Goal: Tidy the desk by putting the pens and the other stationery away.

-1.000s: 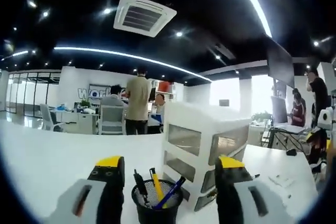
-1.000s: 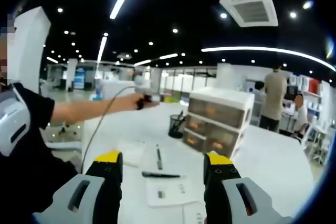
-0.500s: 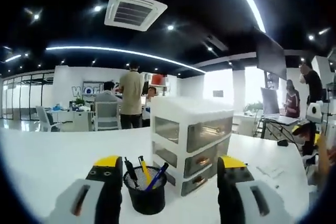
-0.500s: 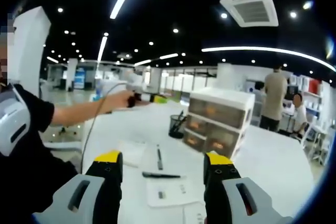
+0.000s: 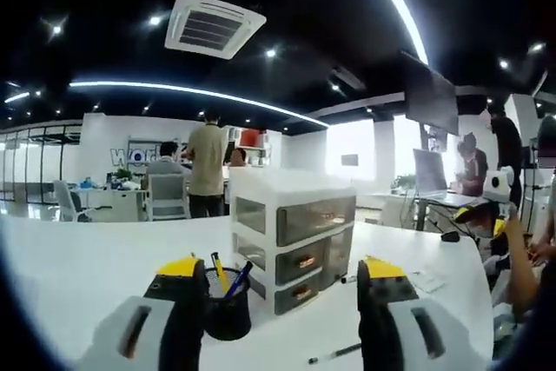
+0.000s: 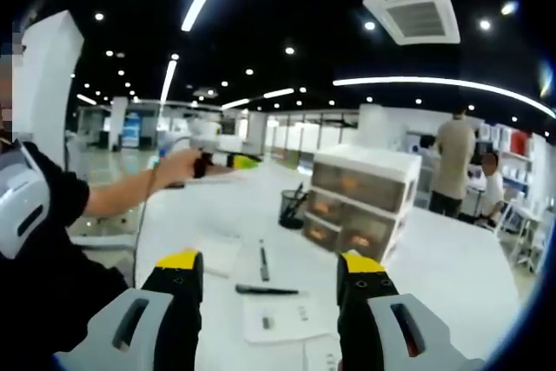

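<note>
A black mesh pen cup (image 5: 228, 314) with several pens stands beside a white three-drawer unit (image 5: 291, 236) on the white desk. My left gripper (image 5: 280, 301) hovers open before them, nothing between its jaws; one black pen (image 5: 334, 354) lies below. In the right gripper view two dark pens (image 6: 263, 260) (image 6: 265, 289) lie on the desk by a paper sheet (image 6: 278, 319). My right gripper (image 6: 271, 301) is open above them and holds nothing. The cup (image 6: 291, 208) and drawers (image 6: 365, 202) stand farther back, and a hand holds the left gripper (image 6: 221, 162) out over the desk.
A white pad (image 6: 221, 254) lies left of the pens. Papers (image 5: 426, 282) lie at the desk's right side, near the other gripper (image 5: 476, 215). People stand and sit at desks far behind. The desk's bare white top (image 5: 78, 275) stretches leftward.
The left gripper has drawn back from the cup and drawers, which now look smaller and further left. In the right gripper view the hand holding it moved left. The right gripper stayed still.
</note>
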A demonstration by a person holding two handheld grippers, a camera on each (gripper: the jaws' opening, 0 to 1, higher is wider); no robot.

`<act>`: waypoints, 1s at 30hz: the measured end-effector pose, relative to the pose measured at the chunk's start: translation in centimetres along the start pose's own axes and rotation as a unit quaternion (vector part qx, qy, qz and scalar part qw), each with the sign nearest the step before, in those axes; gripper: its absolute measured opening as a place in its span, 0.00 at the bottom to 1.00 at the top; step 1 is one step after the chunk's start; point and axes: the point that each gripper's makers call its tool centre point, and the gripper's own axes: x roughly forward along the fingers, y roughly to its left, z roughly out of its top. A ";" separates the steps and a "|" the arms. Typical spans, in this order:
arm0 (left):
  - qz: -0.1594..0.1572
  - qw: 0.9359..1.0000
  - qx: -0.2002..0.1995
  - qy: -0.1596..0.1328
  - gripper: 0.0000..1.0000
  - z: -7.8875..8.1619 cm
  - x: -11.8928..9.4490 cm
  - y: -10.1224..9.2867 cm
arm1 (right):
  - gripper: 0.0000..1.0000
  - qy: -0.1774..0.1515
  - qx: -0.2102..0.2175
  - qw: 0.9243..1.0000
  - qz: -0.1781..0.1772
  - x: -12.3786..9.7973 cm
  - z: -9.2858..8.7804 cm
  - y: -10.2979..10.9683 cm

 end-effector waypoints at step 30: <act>-0.055 0.998 -0.007 -0.031 0.70 0.0 -6.6 -6.9 | 0.59 0.000 0.000 1.000 0.000 0.0 0.1 0.0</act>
